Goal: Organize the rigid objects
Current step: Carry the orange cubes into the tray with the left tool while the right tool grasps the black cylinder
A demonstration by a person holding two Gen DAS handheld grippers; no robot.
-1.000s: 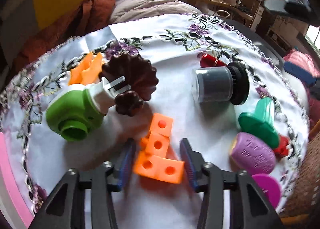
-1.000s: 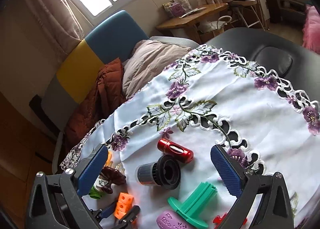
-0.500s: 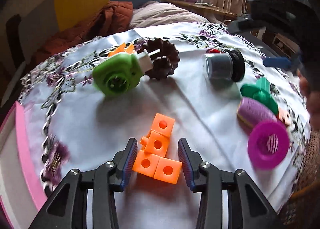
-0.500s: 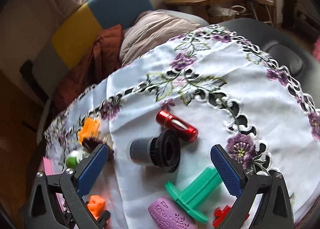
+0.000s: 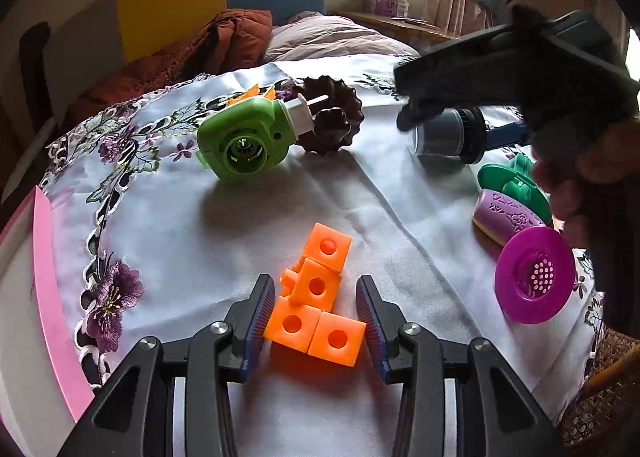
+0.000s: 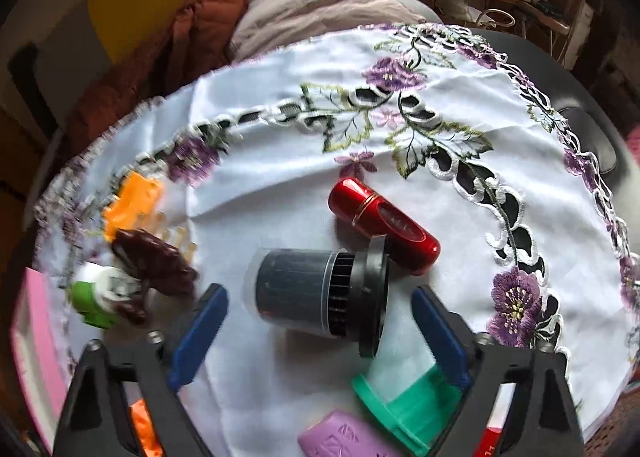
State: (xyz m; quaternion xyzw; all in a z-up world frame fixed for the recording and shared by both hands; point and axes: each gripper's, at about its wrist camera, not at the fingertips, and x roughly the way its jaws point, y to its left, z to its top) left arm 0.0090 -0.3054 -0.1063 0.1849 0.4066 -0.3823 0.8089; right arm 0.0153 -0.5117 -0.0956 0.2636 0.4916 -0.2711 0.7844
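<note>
My left gripper (image 5: 316, 321) is shut on a cluster of orange cubes (image 5: 316, 297), its pads touching the lower cubes on both sides, at the near edge of the tablecloth. My right gripper (image 6: 316, 321) is open and hovers over a grey cylinder with a black flange (image 6: 320, 293), which lies on its side between the fingers. The cylinder (image 5: 448, 135) and the right gripper's body (image 5: 520, 65) also show in the left wrist view. A red tube (image 6: 384, 225) lies just beyond the cylinder.
A green round gadget (image 5: 240, 137), a brown fluted mould (image 5: 332, 117) and an orange piece (image 6: 132, 205) lie at the far left. A teal part (image 6: 408, 405), a purple block (image 5: 504, 217) and a magenta strainer (image 5: 536, 273) lie right. A pink-edged board (image 5: 44, 281) is at left.
My right gripper has dropped toward the table and now straddles the grey cylinder. My left gripper has pulled back toward the near edge with the orange cubes between its pads.
</note>
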